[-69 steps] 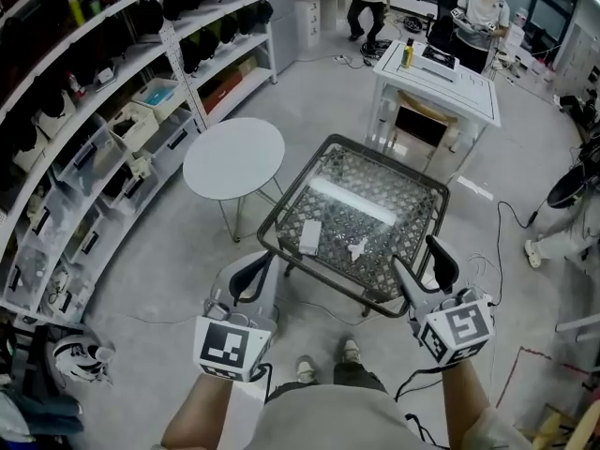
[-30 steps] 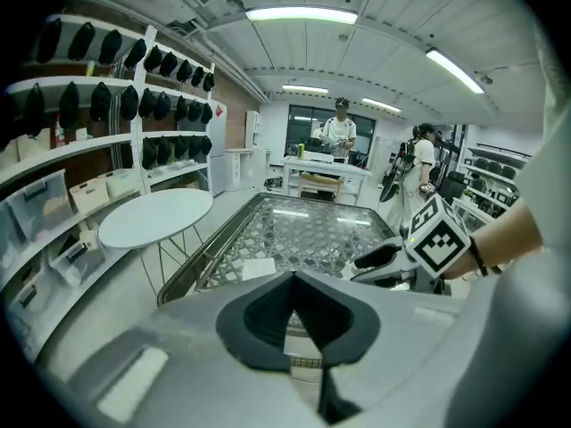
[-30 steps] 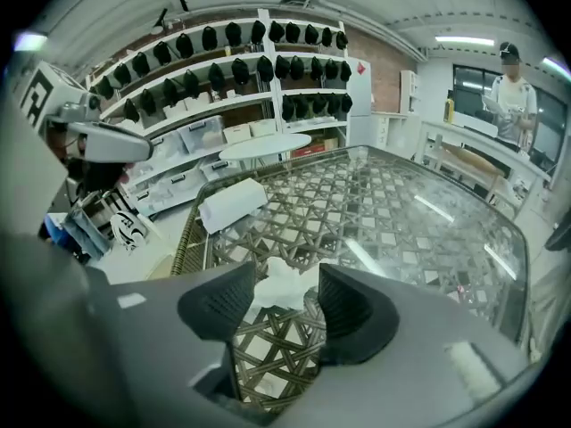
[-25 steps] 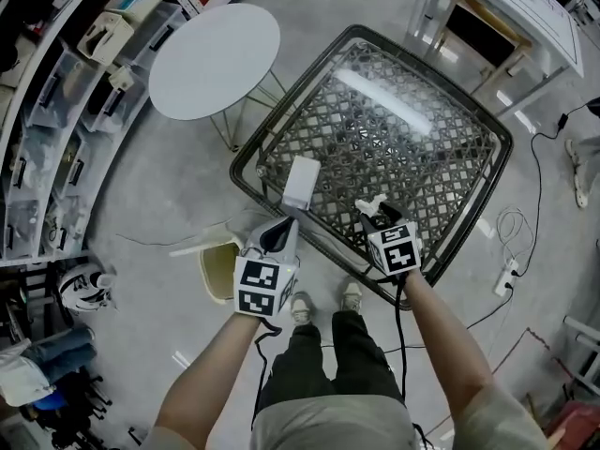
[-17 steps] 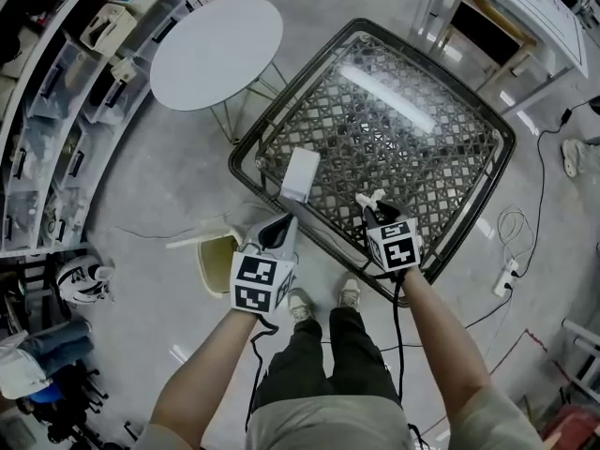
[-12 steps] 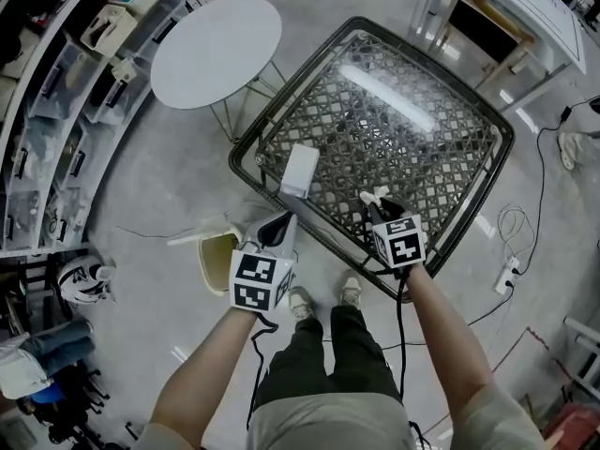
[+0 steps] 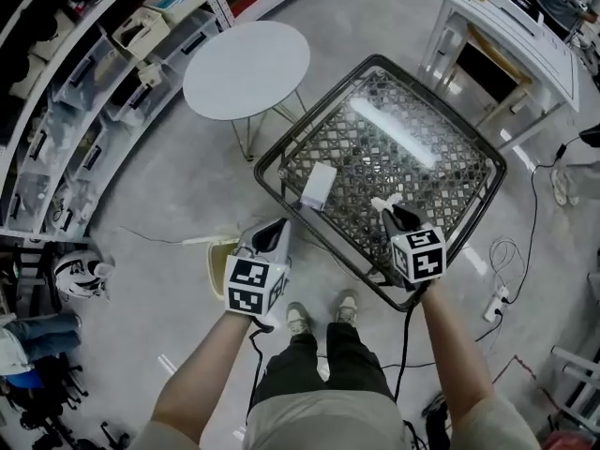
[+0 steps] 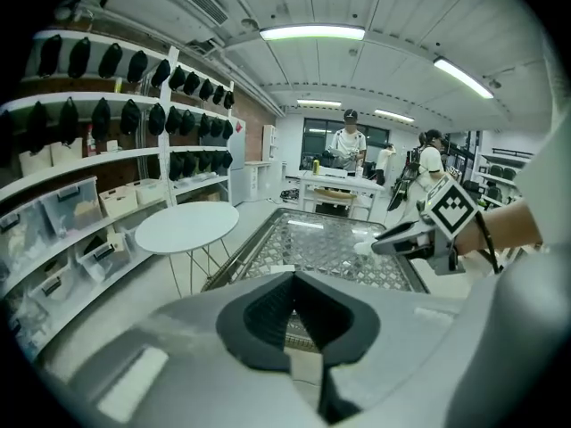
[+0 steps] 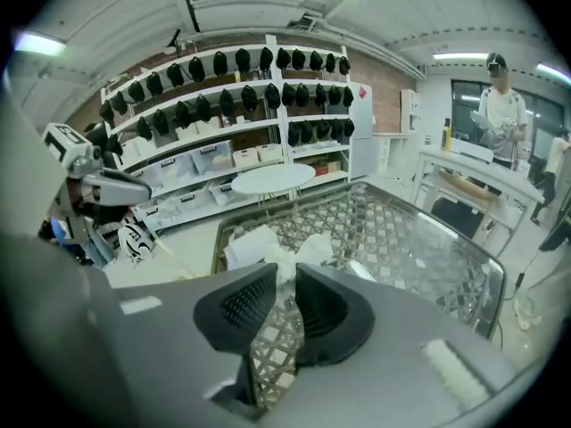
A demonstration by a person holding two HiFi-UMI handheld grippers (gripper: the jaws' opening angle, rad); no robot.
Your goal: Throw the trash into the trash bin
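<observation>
**Head view.** Step in hand, as judged: pick-up complete, carry to the bin due. At the right gripper (image 7: 392, 216): just closing further, now pinching the crumpled white paper tissue (image 7: 381, 202) at the tips, over the near edge of the square glass-topped lattice table with dark frame (image 7: 431, 148). At the left gripper (image 7: 275, 228): pressed together, holding nothing, just off the table's near-left corner. On the floor beside that same corner: the pale yellow open trash bin (image 7: 217, 270), partly covered by the left gripper. On the glass close to the table's left edge: a flat white rectangular packet (image 7: 319, 185), untouched.

**Left gripper view.** Pads meeting at the tips, nothing between. Beyond, over the table: the tissue at the tips of the right gripper, apparently raised off the glass.

**Right gripper view.** Narrow gap between the pads, filled at the tips by the tissue. Soft, wrinkled, loosely bunched, spilling out past both pads.

**Next move, as judged.** Carry across the table's near-left corner to a point above the bin. Keep the pinch firm. Release only over the opening. Expect a light, limp load, easily shed or snagged on a pad.
</observation>
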